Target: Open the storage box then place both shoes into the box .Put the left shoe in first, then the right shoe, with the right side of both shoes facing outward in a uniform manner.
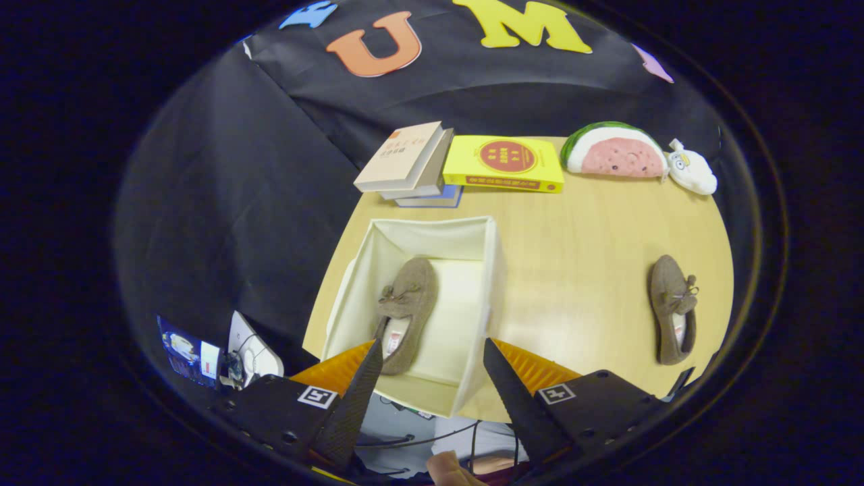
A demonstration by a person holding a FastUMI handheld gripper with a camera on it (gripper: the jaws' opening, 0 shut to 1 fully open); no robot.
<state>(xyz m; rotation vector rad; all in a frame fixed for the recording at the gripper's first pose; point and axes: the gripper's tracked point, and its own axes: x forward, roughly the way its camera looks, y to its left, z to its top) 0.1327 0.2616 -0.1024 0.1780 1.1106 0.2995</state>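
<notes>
Tool point(432, 368) open, shoe point(405, 314) ahead in box point(496, 270)

A staged recording booth — black cloth walls around a pale round wooden counter point(580, 270) holding stacked books point(408, 165) and a watermelon-slice plush toy point(614, 152).

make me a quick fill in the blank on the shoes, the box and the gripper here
1. One brown shoe lies inside the open ____.
2. The second shoe rests on the ____.
3. The gripper has its fingers ____, holding nothing.
4. The watermelon plush lies beside the ____ book.

Missing words: storage box; table; open; yellow
</notes>
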